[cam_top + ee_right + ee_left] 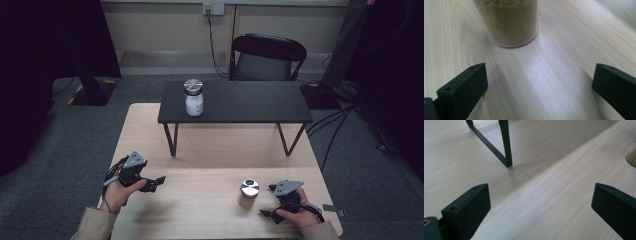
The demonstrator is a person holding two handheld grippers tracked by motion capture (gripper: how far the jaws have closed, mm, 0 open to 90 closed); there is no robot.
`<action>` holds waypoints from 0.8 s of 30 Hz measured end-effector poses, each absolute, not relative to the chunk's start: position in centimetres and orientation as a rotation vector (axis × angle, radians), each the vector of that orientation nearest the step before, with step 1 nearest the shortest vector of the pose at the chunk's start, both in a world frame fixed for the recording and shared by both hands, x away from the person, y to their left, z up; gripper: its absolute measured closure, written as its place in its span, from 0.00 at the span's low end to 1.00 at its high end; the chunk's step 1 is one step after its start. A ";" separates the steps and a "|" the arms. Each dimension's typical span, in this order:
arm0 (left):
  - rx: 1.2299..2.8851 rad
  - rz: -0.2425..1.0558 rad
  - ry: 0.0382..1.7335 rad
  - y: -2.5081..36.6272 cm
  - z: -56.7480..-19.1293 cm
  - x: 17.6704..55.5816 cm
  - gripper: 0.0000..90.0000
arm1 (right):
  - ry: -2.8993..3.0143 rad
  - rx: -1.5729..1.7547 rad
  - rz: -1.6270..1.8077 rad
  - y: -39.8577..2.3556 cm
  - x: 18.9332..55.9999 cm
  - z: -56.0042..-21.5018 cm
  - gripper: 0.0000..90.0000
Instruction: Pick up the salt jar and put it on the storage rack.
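Observation:
A small jar of tan powder (248,193) with a silver lid stands on the light wooden table (200,210), just left of my right gripper (267,201). The right gripper view has that jar (510,22) close ahead, beyond wide-apart jaws; the right gripper (539,87) is open and empty. My left gripper (159,183) rests at the table's left, held in a hand, pointing right. Its jaws are also spread wide, so the left gripper (539,207) is open over bare wood. A second jar with white contents (193,97) stands on the black raised shelf (240,102).
The black shelf's metal leg (505,143) stands on the table ahead of the left gripper. A black chair (267,57) sits behind the table. Cables and stand bases lie on the grey carpet at both sides.

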State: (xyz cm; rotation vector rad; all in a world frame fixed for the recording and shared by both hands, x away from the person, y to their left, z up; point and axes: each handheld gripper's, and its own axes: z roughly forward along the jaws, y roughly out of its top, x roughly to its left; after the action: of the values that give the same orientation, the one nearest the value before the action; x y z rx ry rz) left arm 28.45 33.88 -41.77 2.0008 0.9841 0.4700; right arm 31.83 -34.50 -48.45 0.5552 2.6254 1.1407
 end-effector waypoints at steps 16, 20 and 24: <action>2.010 0.462 1.005 34.0 -42.7 28.2 0.02 | 2.625 0.554 1.140 -34.5 31.8 -48.5 0.00; 2.016 0.465 1.009 34.0 -43.0 28.1 0.02 | 2.625 0.557 1.141 -34.5 31.8 -48.5 0.00; 2.023 0.461 1.014 34.0 -43.4 28.1 0.02 | 2.625 0.557 1.141 -34.5 31.8 -48.5 0.00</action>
State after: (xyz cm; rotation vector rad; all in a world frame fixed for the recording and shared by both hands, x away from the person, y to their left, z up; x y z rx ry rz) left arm 28.11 34.02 -43.36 2.0230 1.0142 0.4609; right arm 31.83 -34.49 -48.46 0.5565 2.6251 1.1408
